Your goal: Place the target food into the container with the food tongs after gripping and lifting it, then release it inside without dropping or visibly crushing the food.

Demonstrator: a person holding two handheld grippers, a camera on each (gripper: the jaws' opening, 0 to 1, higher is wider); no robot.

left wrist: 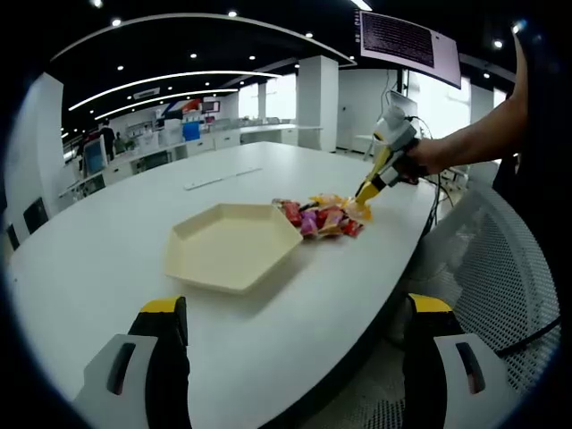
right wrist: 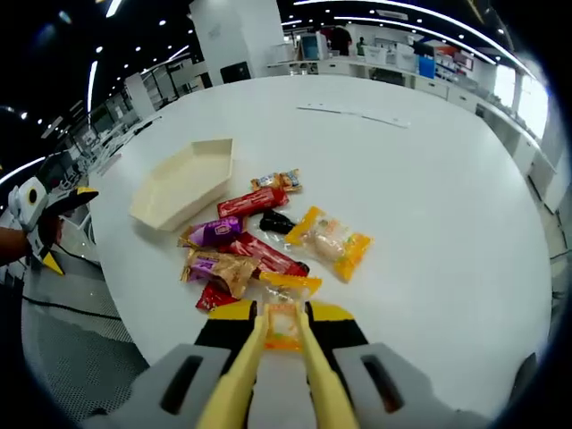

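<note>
On the white table (right wrist: 429, 179): a heap of wrapped snacks (right wrist: 259, 246) just beside a pale six-sided tray (right wrist: 183, 179), none of the packets inside it. Among the heap: a long red bar (right wrist: 252, 202), a purple packet (right wrist: 214, 233), a small black one (right wrist: 274, 222), a yellow-ended clear pouch (right wrist: 329, 239) holding something pale. Print on the wrappers too small and blurred to read. Overhead in the left gripper view, a hanging screen (left wrist: 407, 40) filled with lines of text, likewise unreadable. Right gripper (right wrist: 282, 326) low over the table's near edge, carrying yellow tongs (right wrist: 277, 375) between its jaws, tips pointed at the near rim of the heap. Tong tips closed in on a small orange-yellow packet (right wrist: 283, 323), which lies at the near edge of the pile; cannot tell whether lifted or resting on the table. Same gripper seen from the left gripper view (left wrist: 393, 156), held in a bare hand (left wrist: 424, 156) with the forearm reaching in from the right, tongs slanting down onto the far side of the snacks. Left gripper (left wrist: 290, 357) held back at the near table edge, black-and-yellow jaws spread wide apart, nothing between them, pointed across the tray toward the pile.
</note>
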